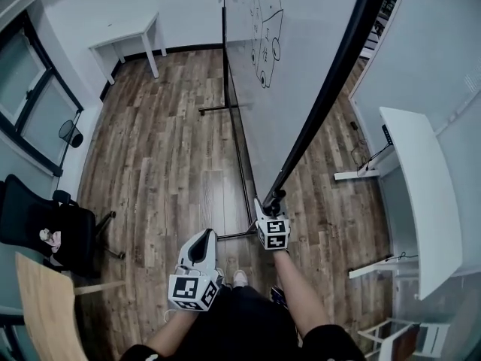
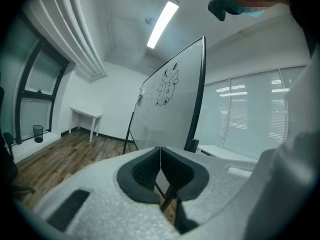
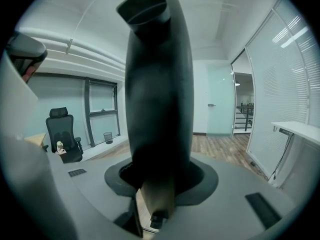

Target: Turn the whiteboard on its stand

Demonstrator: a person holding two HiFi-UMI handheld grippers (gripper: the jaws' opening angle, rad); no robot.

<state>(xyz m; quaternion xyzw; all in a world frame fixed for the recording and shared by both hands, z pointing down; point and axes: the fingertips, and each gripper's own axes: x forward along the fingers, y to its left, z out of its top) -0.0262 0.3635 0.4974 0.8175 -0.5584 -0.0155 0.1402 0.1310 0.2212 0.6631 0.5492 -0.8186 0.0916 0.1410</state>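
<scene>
The whiteboard (image 1: pixel 301 66) stands on its stand (image 1: pixel 225 59) in the middle of the room. In the head view it runs as a long slant from the top of the picture down toward the person. Its black frame (image 1: pixel 331 89) lines the near edge, and its lower end comes down to the right gripper (image 1: pixel 270 205). That gripper's jaws stand partly apart and are clamped on this frame. In the right gripper view the dark rounded frame (image 3: pixel 157 99) rises straight up out of the right gripper (image 3: pixel 160 179) and fills the space between the pads. The left gripper (image 1: pixel 204 237) is held low and close to the body, apart from the board. In the left gripper view its pads meet in a thin line with nothing between them (image 2: pixel 160 159).

Only the left gripper view shows the face of the whiteboard (image 2: pixel 170 109) upright, with its line drawing (image 2: pixel 167 81) near the top and a ceiling light (image 2: pixel 162 24) above. Only the right gripper view shows a glass door (image 3: pixel 220 101) behind the frame, and it also takes in the black office chair (image 3: pixel 62 134). The head view alone lays out the wooden floor (image 1: pixel 173 164), a white table (image 1: pixel 128 36) at the far wall, the chair (image 1: pixel 37 228) at left and a long white desk (image 1: pixel 421 194) at right.
</scene>
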